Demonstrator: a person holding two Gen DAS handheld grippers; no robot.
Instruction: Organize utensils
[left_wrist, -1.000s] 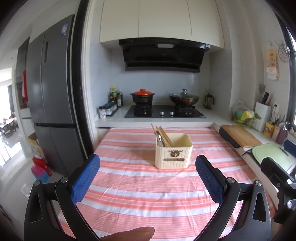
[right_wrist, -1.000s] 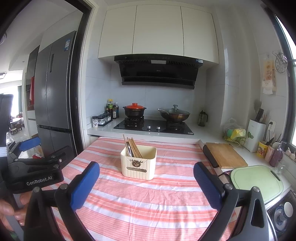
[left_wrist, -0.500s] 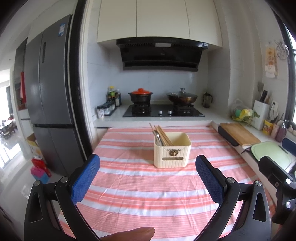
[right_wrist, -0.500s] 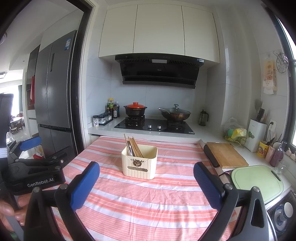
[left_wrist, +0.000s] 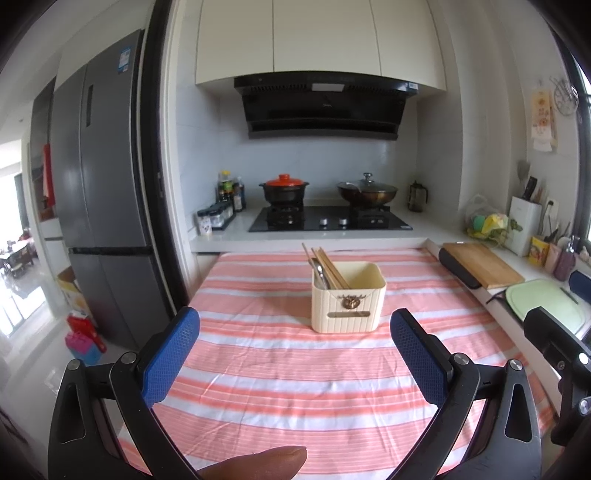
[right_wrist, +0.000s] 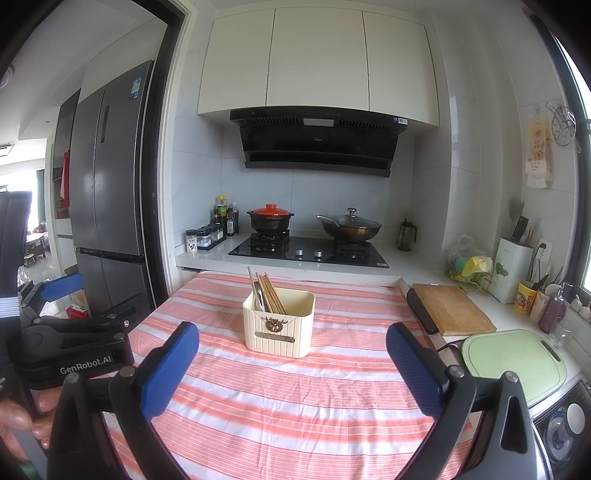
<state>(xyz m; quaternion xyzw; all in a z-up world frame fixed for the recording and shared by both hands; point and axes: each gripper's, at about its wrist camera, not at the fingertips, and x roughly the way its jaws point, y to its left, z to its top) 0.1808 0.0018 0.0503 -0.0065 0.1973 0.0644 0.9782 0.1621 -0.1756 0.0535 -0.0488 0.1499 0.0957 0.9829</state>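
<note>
A cream utensil holder (left_wrist: 347, 299) (right_wrist: 279, 325) stands upright in the middle of the striped cloth (left_wrist: 295, 376) (right_wrist: 295, 398). Wooden chopsticks (left_wrist: 328, 267) (right_wrist: 269, 295) and a metal spoon (left_wrist: 319, 275) (right_wrist: 260, 297) lean in its left side. My left gripper (left_wrist: 295, 354) hovers open above the near part of the cloth, short of the holder, with nothing between its blue pads. My right gripper (right_wrist: 291, 363) is likewise open and empty, also short of the holder. The left gripper's body (right_wrist: 70, 350) shows at the left of the right wrist view.
Behind the table runs a counter with a hob (left_wrist: 328, 221), a red-lidded pot (left_wrist: 284, 188) and a lidded wok (left_wrist: 367, 192). A wooden board (left_wrist: 480, 266) and a green board (left_wrist: 543, 302) lie at the right. A fridge (left_wrist: 99, 184) stands left. A fingertip (left_wrist: 258, 461) shows at the bottom.
Both views have shifted slightly, with the holder drifting a little in the frame. Both grippers stay open and empty.
</note>
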